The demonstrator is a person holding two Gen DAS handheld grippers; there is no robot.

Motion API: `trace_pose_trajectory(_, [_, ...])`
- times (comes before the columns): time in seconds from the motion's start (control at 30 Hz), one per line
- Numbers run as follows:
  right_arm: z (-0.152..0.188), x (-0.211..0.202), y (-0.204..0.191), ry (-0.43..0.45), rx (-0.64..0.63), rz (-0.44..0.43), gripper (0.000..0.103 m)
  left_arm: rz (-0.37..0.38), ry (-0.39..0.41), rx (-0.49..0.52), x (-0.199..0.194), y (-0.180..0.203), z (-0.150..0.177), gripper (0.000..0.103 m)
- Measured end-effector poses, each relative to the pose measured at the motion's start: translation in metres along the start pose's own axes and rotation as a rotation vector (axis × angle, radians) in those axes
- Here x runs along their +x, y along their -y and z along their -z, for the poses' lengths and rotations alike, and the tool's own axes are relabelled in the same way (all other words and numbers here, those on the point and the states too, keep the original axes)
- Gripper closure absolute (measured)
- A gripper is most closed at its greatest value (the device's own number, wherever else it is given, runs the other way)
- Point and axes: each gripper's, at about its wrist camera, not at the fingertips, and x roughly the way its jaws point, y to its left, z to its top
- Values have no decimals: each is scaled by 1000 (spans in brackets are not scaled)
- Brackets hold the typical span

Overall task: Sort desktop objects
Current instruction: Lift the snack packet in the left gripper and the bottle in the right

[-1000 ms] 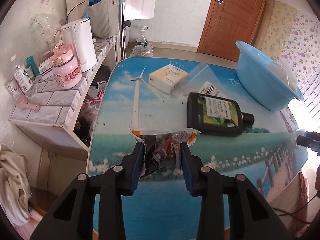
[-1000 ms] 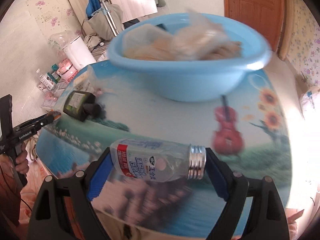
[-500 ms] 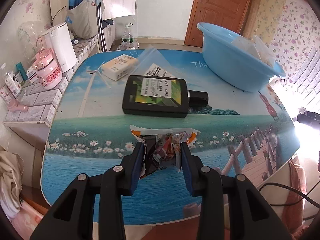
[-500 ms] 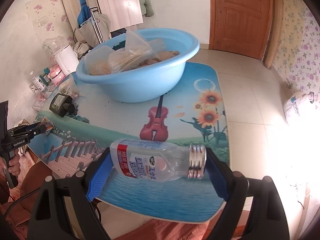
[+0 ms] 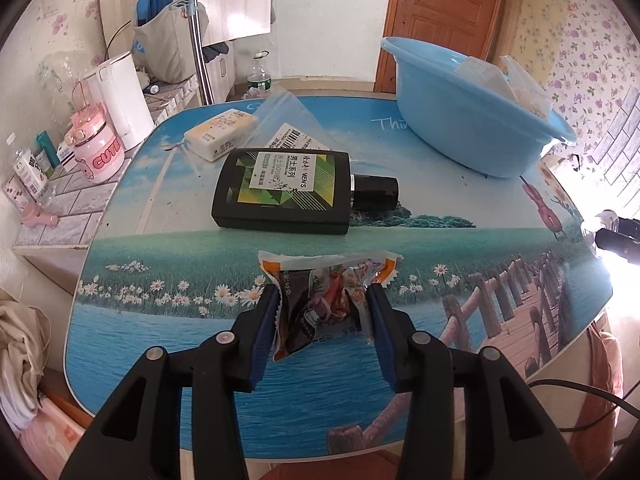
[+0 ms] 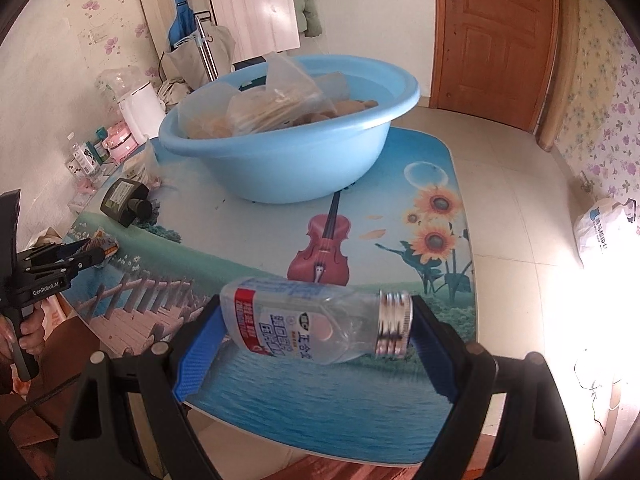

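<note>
My left gripper (image 5: 322, 312) holds a crumpled snack packet (image 5: 324, 300) just above the table's near part; its jaws are opening, and both pads still touch the packet. The right wrist view shows that gripper (image 6: 86, 256) and packet (image 6: 105, 245) at the far left. My right gripper (image 6: 316, 328) is shut end to end on a clear plastic bottle (image 6: 304, 324) with a red-and-blue label and a metal cap, over the table's near edge. A blue basin (image 6: 280, 160) holding plastic bags stands beyond it. A black flat bottle (image 5: 280, 188) lies ahead of the packet.
A tissue pack (image 5: 220, 134) and a clear zip bag (image 5: 288, 120) lie at the table's far left. The blue basin (image 5: 460, 136) fills the far right corner. A tiled shelf (image 5: 80, 196) with a kettle and a pink flask runs along the left. A person's hand (image 6: 30, 332) grips the left handle.
The left gripper has carried the packet sideways along the table, so the black bottle now lies straight ahead, and its jaws stand slightly wider. The right gripper has drawn back from the basin with the bottle.
</note>
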Motion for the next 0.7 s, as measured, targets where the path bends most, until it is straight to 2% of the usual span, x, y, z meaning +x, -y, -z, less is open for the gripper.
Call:
trace_pose_trajectory(0.43, [7, 16, 2, -15, 10, -13, 14, -38, 26, 45, 7, 8, 3, 42])
trace_pose_trajectory(0.7, [6, 26, 4, -38, 28, -20, 14, -38, 27, 44, 9, 8, 2, 36])
